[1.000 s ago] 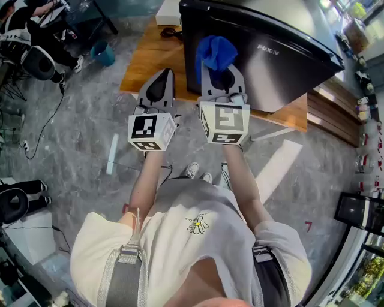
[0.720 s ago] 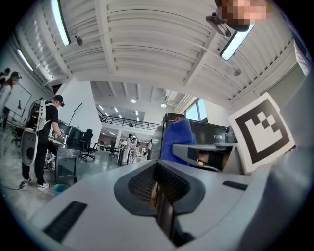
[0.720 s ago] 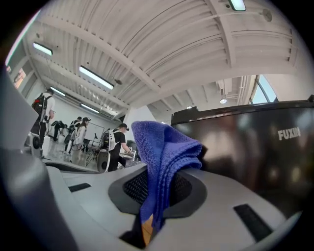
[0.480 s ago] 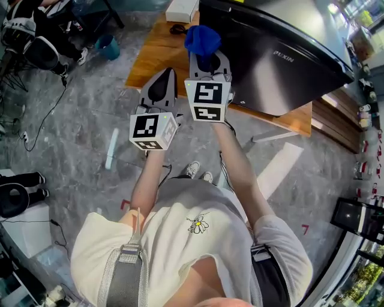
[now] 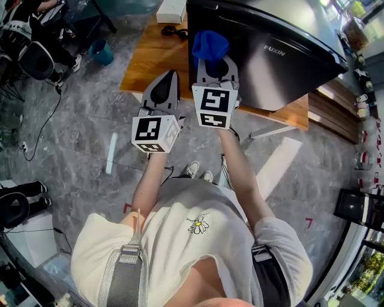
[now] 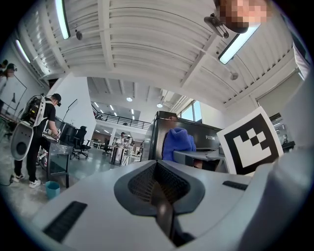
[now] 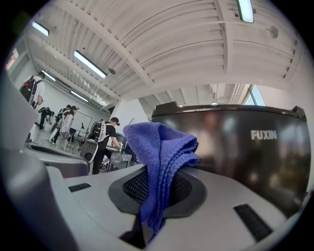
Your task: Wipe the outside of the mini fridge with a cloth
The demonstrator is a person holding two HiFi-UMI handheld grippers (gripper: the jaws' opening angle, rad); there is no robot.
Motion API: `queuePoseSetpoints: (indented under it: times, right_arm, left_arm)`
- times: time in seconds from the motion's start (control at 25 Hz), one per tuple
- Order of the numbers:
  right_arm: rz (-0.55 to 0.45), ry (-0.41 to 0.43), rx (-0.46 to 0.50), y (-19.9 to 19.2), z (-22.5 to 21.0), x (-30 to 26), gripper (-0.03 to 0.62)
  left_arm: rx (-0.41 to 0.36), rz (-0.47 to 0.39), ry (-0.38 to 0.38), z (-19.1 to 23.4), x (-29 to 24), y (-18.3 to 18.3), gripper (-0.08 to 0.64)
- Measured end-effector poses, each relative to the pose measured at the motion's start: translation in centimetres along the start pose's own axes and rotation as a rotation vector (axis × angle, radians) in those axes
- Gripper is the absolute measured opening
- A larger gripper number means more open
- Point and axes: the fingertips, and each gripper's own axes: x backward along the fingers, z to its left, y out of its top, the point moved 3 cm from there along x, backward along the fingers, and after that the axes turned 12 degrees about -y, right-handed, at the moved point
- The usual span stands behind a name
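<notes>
The black mini fridge (image 5: 282, 54) stands on a wooden platform (image 5: 153, 57); its glossy front bears the white word FUXIN (image 7: 264, 135). My right gripper (image 5: 211, 60) is shut on a blue cloth (image 5: 209, 44), which bunches above its jaws and hangs down between them (image 7: 159, 162). The cloth sits at the fridge's left front edge; I cannot tell whether it touches. My left gripper (image 5: 163, 90) hangs beside it to the left, shut with nothing in it (image 6: 159, 196). From the left gripper view the cloth (image 6: 177, 143) and the fridge (image 6: 196, 135) lie ahead.
The platform's edge lies under both grippers, over a grey marbled floor (image 5: 78, 150). A teal bucket (image 5: 102, 53) stands to the left. People work at desks farther off (image 6: 41, 137). A white box (image 5: 170, 11) sits at the platform's back.
The right gripper with the cloth moved up along the fridge's left front, then came slightly back down and right. The left gripper has barely moved.
</notes>
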Motion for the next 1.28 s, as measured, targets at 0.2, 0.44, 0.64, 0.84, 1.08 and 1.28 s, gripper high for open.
queuePoseSetpoints:
  times: [0.2,0.44,0.64,0.84,1.08,1.28]
  right_arm:
    - [0.001,-0.065,0.025,-0.4,-4.2,1.6,0.072]
    - [0.014,-0.165,0.023,-1.1,-9.7,3.9,0.072]
    - [0.029,-0.264,0.041,-2.0,-14.5,5.5,0.072]
    - [0.042,-0.368,0.025,-2.8,-18.6,6.9,0.072]
    - [0.072,-0.514,0.054,-4.0,-24.4,8.3,0.072]
    - [0.100,-0.608,0.053,-4.9,-28.2,9.0,0.072]
  left_arm:
    - [0.000,0.004,-0.029,-1.1,-1.0,-0.2,0.005]
    - [0.006,0.012,-0.039,-1.7,-1.5,-0.6,0.005]
    - [0.001,0.021,-0.047,-1.8,-1.7,-0.9,0.005]
    - [0.004,0.028,-0.054,-2.3,-2.2,-1.3,0.005]
    - [0.002,0.037,-0.063,-2.6,-2.8,-1.6,0.005]
    - [0.004,0.046,-0.084,-3.3,-3.3,-2.0,0.005]
